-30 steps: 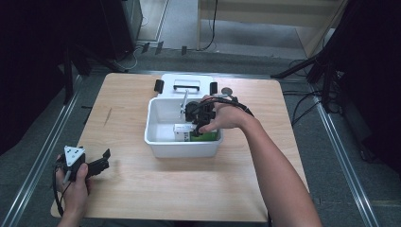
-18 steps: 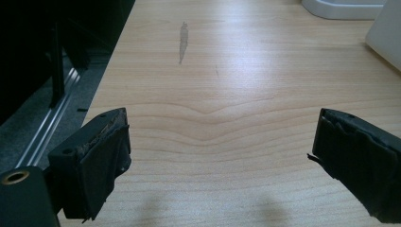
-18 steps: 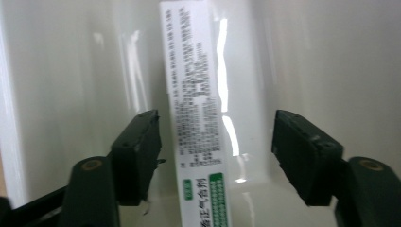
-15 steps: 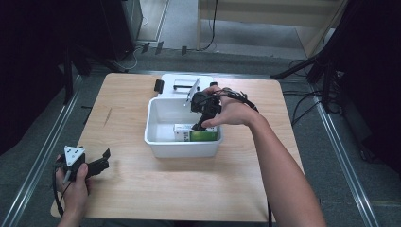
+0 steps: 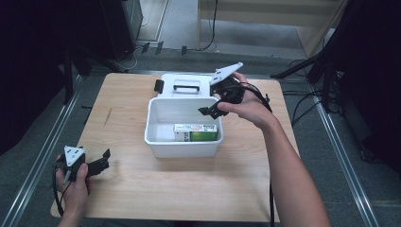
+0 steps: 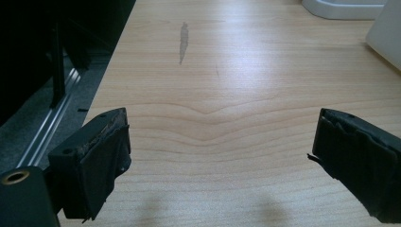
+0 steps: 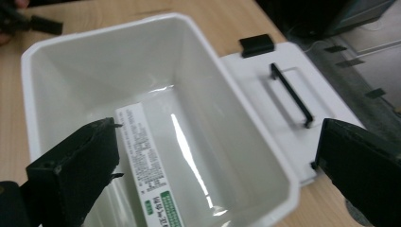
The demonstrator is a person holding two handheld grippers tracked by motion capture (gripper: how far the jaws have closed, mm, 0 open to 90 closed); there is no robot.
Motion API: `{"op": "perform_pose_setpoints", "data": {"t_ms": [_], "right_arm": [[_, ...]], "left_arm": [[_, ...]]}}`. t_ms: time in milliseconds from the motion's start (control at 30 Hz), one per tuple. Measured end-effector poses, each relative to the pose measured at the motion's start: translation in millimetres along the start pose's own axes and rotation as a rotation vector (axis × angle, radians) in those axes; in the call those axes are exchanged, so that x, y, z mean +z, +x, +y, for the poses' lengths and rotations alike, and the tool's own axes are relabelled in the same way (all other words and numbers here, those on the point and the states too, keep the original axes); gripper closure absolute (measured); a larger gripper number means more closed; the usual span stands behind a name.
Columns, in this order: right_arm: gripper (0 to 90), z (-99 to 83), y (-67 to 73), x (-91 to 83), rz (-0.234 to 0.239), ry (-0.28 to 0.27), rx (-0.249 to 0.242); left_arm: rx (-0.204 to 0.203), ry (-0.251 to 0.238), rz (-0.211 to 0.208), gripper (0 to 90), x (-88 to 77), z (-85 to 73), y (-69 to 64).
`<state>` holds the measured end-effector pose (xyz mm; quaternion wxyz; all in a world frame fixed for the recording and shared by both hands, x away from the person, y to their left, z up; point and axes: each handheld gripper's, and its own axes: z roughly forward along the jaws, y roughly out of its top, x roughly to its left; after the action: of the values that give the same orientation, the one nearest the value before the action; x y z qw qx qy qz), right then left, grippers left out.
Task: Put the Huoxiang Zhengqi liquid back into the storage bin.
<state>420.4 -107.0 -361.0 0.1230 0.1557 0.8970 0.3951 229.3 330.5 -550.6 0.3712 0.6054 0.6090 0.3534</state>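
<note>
White plastic makes up the open rectangular bin [image 5: 183, 126] at the middle of the pale wooden desk [image 5: 189, 189], and a flat green-and-white cardboard box [image 5: 196, 132] lies on its floor against the near wall. The right claw [image 5: 211, 111] hangs above the bin's far right corner with its jaws spread wide and nothing between them; they have just been opening, so the step in hand reads as the release of the box into the bin and the lift away from it. In the right claw view the box [image 7: 150, 170] sits below and slightly to the left of the gap between the jaws, clear of both pads, and the white lid with its black handle and black clip [image 7: 279, 94] lies flat just beyond the bin on the far side. The likely next move is to bring this claw across to the lid, which calls for a grip on its handle or its edge and a swing over the rim. The left claw [image 5: 101, 161] rests low over the desk's near left corner, well apart from the bin, jaws wide and empty in its own view [image 6: 222, 156].
</note>
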Motion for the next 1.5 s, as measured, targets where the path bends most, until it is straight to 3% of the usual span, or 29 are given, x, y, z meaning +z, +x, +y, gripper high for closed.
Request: {"op": "perform_pose_setpoints", "data": {"t_ms": [100, 200, 267, 433, 567, 767, 900, 933, 1033, 1067, 1133, 1167, 1200, 1300, 1367, 1400, 1433, 1500], "right_arm": [[0.0, -9.3, -4.2, -10.6, -0.056, -0.044, 0.039], [0.0, -16.4, -4.4, -16.2, -0.078, -0.065, 0.051], [0.0, -24.9, -3.8, -21.3, -0.121, -0.084, 0.059], [0.0, -46.1, -3.0, -32.1, -0.18, -0.144, 0.113], [0.0, -69.9, -0.9, -42.3, -0.267, -0.193, 0.167], [0.0, -92.9, 3.7, -52.5, -0.319, -0.237, 0.219], [0.0, -113.5, 6.5, -59.9, -0.383, -0.27, 0.272], [0.0, -123.6, 8.9, -62.7, -0.421, -0.285, 0.295], [0.0, -133.8, 11.9, -66.7, -0.453, -0.308, 0.323], [0.0, -144.2, 15.2, -70.1, -0.495, -0.326, 0.346], [0.0, -149.5, 17.5, -71.2, -0.513, -0.334, 0.365], [0.0, -159.7, 22.9, -72.2, -0.559, -0.332, 0.379], [0.0, -159.7, 22.9, -72.2, -0.559, -0.332, 0.379], [0.0, -180.7, 33.1, -77.6, -0.638, -0.355, 0.415], [0.0, -186.3, 34.4, -79.4, -0.641, -0.366, 0.431], [0.0, -197.3, 37.2, -83.3, -0.672, -0.381, 0.457], [0.0, -197.3, 37.2, -83.3, -0.672, -0.381, 0.457], [0.0, -214.3, 40.9, -88.3, -0.698, -0.402, 0.516]], "left_arm": [[0.0, -0.002, 0.002, 5.2, 0.1, -0.1, -0.2], [-0.001, -0.002, 0.002, 5.2, 0.1, -0.1, -0.2], [0.0, -0.002, 0.003, 5.3, 0.1, -0.1, -0.2], [0.003, 0.001, 0.005, 5.3, -0.1, 0.0, -0.4], [0.003, 0.001, 0.007, 5.3, -0.1, 0.0, -0.5], [0.005, -0.002, 0.01, 5.3, -0.1, -0.1, -0.7], [0.009, 0.0, 0.012, 5.5, -0.2, 0.0, -1.0], [0.009, -0.002, 0.012, 5.5, -0.1, -0.1, -1.0], [0.009, -0.003, 0.014, 5.5, -0.2, -0.1, -1.1], [0.009, -0.003, 0.014, 5.5, -0.2, -0.1, -1.2], [0.009, -0.003, 0.014, 5.5, -0.2, -0.1, -1.2], [0.009, -0.001, 0.014, 5.5, -0.2, -0.1, -1.1], [0.009, -0.001, 0.014, 5.5, -0.2, -0.1, -1.1], [0.009, -0.002, 0.017, 5.5, -0.2, -0.1, -1.3], [0.01, -0.003, 0.017, 5.5, -0.3, -0.2, -1.4], [0.01, -0.002, 0.018, 5.6, -0.5, -0.2, -1.6], [0.01, -0.002, 0.018, 5.6, -0.5, -0.2, -1.6], [0.011, -0.003, 0.02, 5.6, -0.6, -0.2, -1.8]]}}
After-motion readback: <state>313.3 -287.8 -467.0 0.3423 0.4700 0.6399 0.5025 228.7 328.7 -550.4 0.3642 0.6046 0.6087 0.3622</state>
